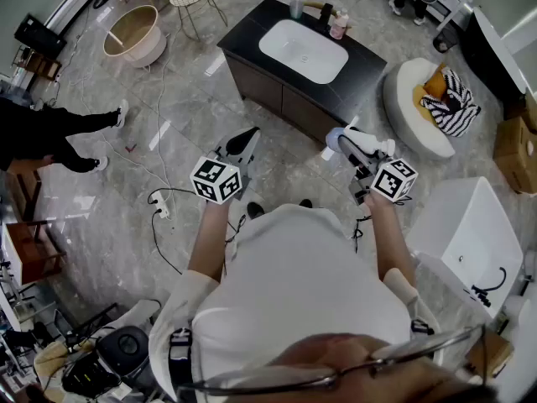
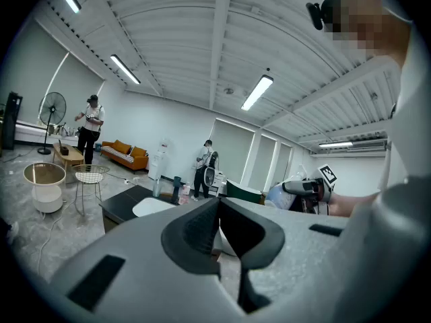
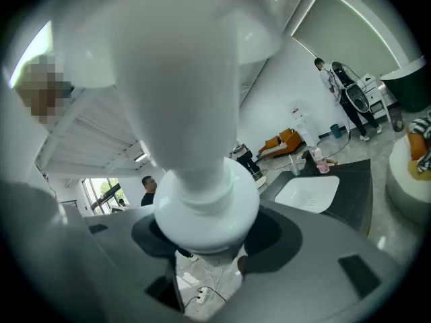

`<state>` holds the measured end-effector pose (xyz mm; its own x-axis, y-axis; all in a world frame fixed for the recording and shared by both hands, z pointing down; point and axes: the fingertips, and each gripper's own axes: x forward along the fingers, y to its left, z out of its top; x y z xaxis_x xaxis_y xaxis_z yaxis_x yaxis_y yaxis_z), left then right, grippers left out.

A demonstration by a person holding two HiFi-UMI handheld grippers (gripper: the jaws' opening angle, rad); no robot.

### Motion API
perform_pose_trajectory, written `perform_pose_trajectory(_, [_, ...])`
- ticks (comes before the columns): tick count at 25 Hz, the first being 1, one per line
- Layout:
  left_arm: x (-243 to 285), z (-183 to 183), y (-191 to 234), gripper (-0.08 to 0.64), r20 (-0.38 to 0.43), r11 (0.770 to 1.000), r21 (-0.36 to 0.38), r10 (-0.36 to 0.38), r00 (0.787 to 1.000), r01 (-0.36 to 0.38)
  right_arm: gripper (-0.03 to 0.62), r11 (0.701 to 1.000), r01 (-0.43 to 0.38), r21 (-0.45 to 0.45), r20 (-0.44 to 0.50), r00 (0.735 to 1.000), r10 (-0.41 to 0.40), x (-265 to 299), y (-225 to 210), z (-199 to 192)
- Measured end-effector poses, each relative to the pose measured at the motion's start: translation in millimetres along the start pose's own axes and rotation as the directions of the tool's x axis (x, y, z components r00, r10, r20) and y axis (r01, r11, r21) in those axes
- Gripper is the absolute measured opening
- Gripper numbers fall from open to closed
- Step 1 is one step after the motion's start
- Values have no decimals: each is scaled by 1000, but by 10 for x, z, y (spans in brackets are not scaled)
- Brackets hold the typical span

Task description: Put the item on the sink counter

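My right gripper [image 1: 342, 143] is shut on a white pump bottle [image 1: 336, 138], held in the air over the floor in front of the sink counter [image 1: 243, 47]. In the right gripper view the bottle [image 3: 195, 126] fills the frame, seated between the jaws of the right gripper [image 3: 202, 237]. The counter is black with a white basin [image 1: 303, 50] in its top. My left gripper [image 1: 246, 137] hovers to the left of the bottle. Seen from its own camera, the left gripper [image 2: 217, 229] is shut with nothing in it.
A clear bottle [image 1: 295, 5] and a pink bottle [image 1: 338, 25] stand at the counter's back edge. A round white seat with a striped cushion [image 1: 419, 99] is right of the counter, a white bathtub [image 1: 470, 233] nearer right. Cables and a power strip [image 1: 159, 208] lie on the floor.
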<state>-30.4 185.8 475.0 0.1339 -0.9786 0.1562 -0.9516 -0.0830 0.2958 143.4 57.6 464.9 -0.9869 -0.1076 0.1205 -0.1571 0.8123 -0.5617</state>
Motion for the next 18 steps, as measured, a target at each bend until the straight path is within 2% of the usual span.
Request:
perform_pose_trajectory(11, [74,26,-13,5,5,1000,-2,5,1000,-5,250,1000,-9,-4,-7,1000,9,5,-31,56])
perform_pose_trajectory(18, [170,-2,-74,5,-4,1000,-4,18,1000,-18,250,999,-35,24,-18,999,36,-39,-117,86])
